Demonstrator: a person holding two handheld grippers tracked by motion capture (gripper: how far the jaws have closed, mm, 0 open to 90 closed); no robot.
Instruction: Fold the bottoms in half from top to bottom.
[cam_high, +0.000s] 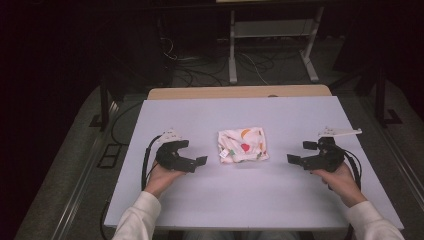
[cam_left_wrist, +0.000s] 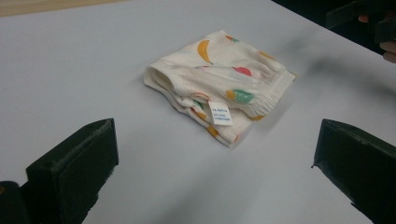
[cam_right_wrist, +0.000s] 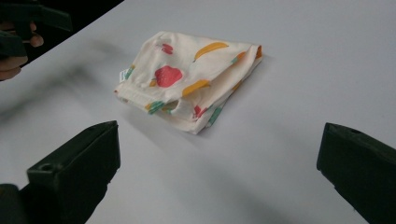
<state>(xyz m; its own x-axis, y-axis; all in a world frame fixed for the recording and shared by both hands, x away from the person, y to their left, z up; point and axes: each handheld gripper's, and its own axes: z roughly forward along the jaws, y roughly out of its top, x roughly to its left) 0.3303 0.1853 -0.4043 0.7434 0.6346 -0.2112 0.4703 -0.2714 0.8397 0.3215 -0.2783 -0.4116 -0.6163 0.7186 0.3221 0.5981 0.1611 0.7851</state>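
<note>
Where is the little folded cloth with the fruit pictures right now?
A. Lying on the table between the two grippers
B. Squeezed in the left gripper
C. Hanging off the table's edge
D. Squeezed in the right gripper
A: the folded cloth lies flat on the table, with the left gripper and the right gripper open on either side, neither touching it.

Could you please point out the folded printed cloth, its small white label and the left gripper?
folded printed cloth (cam_high: 243, 144): high view, middle of its top layer.
white label (cam_left_wrist: 220, 113): left gripper view, centre of the tag.
left gripper (cam_high: 196, 163): high view, midway between its open fingers.
</note>
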